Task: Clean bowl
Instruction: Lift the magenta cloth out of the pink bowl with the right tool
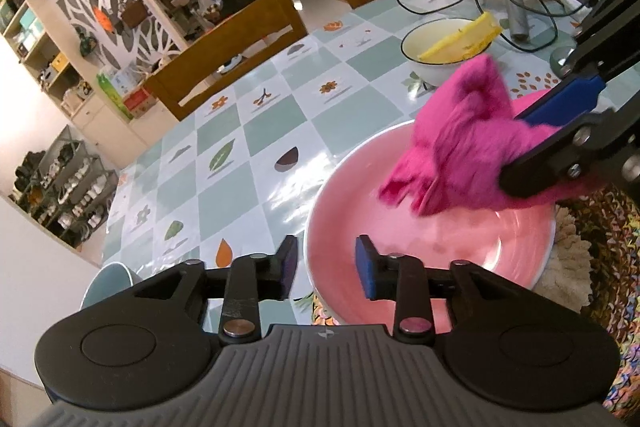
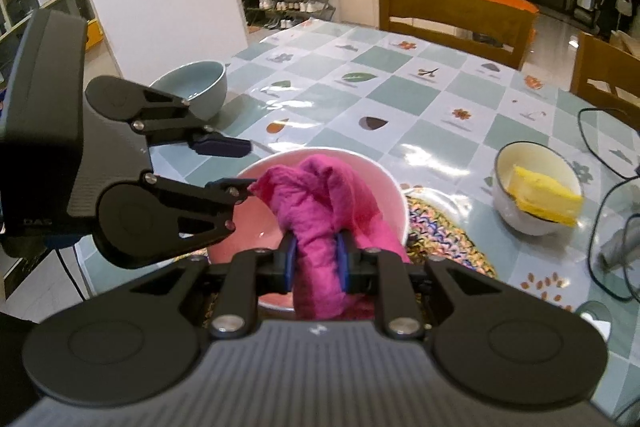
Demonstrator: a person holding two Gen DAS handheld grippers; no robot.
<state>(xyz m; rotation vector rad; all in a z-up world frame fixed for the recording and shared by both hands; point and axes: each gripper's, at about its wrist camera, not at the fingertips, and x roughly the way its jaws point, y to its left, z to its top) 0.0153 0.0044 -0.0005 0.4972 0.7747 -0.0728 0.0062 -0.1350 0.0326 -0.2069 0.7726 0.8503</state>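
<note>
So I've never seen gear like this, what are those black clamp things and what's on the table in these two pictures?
They are hand-held grippers, one in each of a person's hands, each carrying a camera that looks along its fingers. One picture comes from each camera. The right gripper is shut on a magenta cloth over a pink bowl that sits on a woven mat. The left gripper is open, straddling that bowl's rim. Also on the checked tablecloth: a grey-blue bowl and a white bowl holding a yellow sponge.
</note>
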